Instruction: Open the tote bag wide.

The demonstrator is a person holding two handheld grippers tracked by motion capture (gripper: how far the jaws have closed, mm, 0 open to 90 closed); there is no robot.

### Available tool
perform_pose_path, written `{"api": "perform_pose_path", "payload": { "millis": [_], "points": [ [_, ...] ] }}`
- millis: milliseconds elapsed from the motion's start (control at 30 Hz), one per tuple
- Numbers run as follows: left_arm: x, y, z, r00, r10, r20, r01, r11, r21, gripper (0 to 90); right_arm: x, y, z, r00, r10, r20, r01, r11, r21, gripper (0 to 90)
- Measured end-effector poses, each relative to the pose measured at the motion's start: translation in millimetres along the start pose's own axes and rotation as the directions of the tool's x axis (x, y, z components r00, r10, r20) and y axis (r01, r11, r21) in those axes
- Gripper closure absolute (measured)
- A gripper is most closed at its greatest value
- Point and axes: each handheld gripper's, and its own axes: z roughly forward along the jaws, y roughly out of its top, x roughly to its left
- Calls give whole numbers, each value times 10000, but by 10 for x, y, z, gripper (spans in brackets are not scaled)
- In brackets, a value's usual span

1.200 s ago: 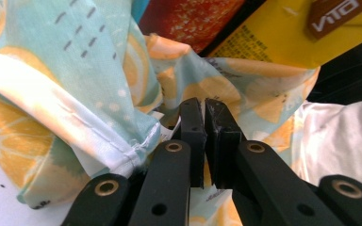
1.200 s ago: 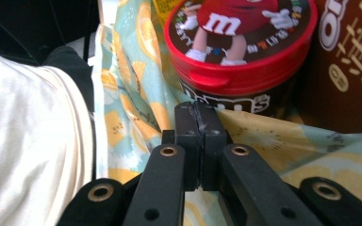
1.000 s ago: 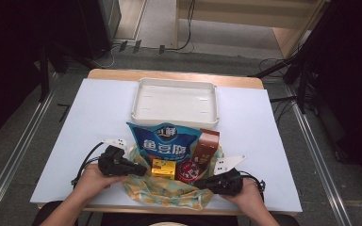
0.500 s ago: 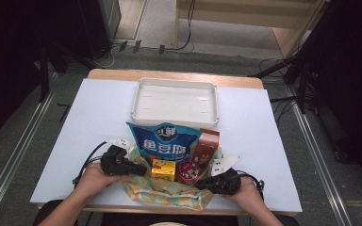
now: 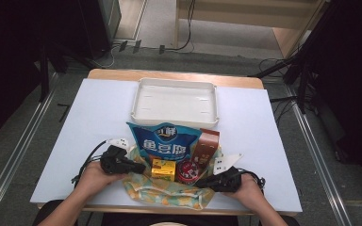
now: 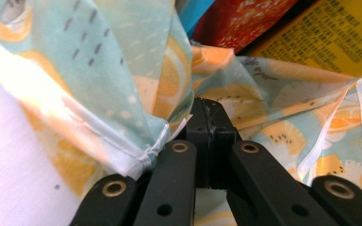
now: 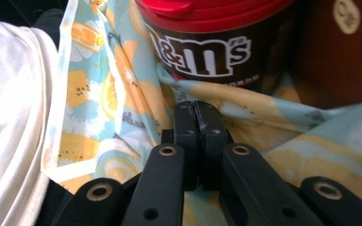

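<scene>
From the high view, a patterned cloth bag [image 5: 167, 190] lies at the near edge of the counter [image 5: 89, 117], packed with a blue snack pouch [image 5: 166, 143], a brown packet [image 5: 206, 146], a yellow box [image 5: 163, 168] and a red-lidded candy jar [image 5: 187, 170]. An empty white tray [image 5: 175, 101] sits just beyond the bag, toward the far side. The left tongs [image 5: 139, 167] come in from the left and the right tongs [image 5: 202, 181] from the right, each at a side of the bag's mouth, so the bag lies between the two hands with its long axis running away from the person toward the tray. Both forearms rest low and nearly level, hands curled round the handles, about equally near the fabric.

In the left gripper view, the left tongs [image 6: 208, 123] are pressed together, and a hemmed fold of the cloth bag [image 6: 122, 117] bunches at their tips; the jaws have just finished closing, apparently nipping the fabric.

In the right gripper view, the right tongs [image 7: 195, 115] are pressed together too, lying on the cloth bag [image 7: 122, 103] just below the candy jar [image 7: 207, 42]; whether any cloth is caught between them I cannot tell.
</scene>
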Motion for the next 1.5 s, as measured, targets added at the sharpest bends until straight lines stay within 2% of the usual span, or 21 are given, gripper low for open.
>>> {"api": "perform_pose_path", "payload": {
  "millis": [67,100,200,267,333,400,467,533,600,700,867,900,967,1000,1067,1167,1233,1333,1400,1500],
  "points": [
    [14,-9,-11,10000,-37,39,37,10000,4,900,-23,-8,-22,9999,92,81,-92,10000,10,900],
    [26,-14,-16,9996,-250,120,250,9997,24,900,-34,-21,-42,9998,125,125,-125,9999,12,900],
    [37,-19,-30,9991,-402,92,402,9992,14,900,-49,-37,-67,9993,276,252,-275,9996,-24,900],
    [75,-28,-66,9966,-815,101,815,9967,37,900,-61,-51,-95,9983,437,379,-438,9990,1,900],
    [105,-35,-87,9950,-985,148,985,9951,43,900,-70,-59,-109,9971,643,394,-644,9979,10,900],
    [114,-28,-85,9928,-1165,269,1163,9932,89,900,-67,-51,-109,9971,620,437,-623,9980,53,900],
    [106,-11,-87,9945,-976,384,966,9950,264,900,-60,-33,-114,9964,729,437,-737,9971,176,900],
    [76,12,-114,9956,-747,572,743,9972,88,900,-31,4,-131,9980,448,451,-462,9985,300,898],
    [39,29,-152,9969,-591,516,596,9982,-91,900,-2,27,-160,9985,279,468,-284,9995,104,896],
    [1,47,-197,9979,-506,403,510,9986,-102,900,32,67,-211,9968,688,407,-688,9976,-30,857],
    [-63,77,-330,9997,-39,238,51,9985,-538,897,89,115,-311,9960,776,440,-759,9964,-388,881],
    [-68,80,-350,9997,-49,260,65,9980,-628,888,97,116,-337,9956,786,508,-762,9960,-466,877],
    [-82,94,-400,9996,-31,270,51,9973,-731,869,99,119,-395,9942,876,620,-834,9942,-678,844],
    [-93,99,-421,9998,-6,185,19,9974,-717,855,94,124,-443,9929,1051,557,-1001,9913,-858,819],
    [-109,110,-458,9999,165,42,-161,9970,-763,832,112,145,-536,9916,1125,645,-1044,9876,-1173,803],
    [-115,125,-479,9999,165,14,-164,9966,-807,792,147,194,-675,9899,1006,994,-851,9852,-1487,772],
    [-113,165,-485,9998,83,188,-69,9970,-764,792,142,226,-752,9877,1030,1176,-824,9822,-1686,780],
    [-125,205,-508,9996,122,264,-103,9974,-713,847,122,245,-808,9855,1161,1233,-930,9795,-1789,808],
    [-119,258,-559,9996,-21,282,37,9984,-573,869,70,250,-863,9828,1312,1299,-1073,9785,-1764,843],
    [-89,273,-606,9994,-108,337,132,9974,-712,899,8,209,-888,9790,1477,1402,-1218,9764,-1782,900]
  ]
}}
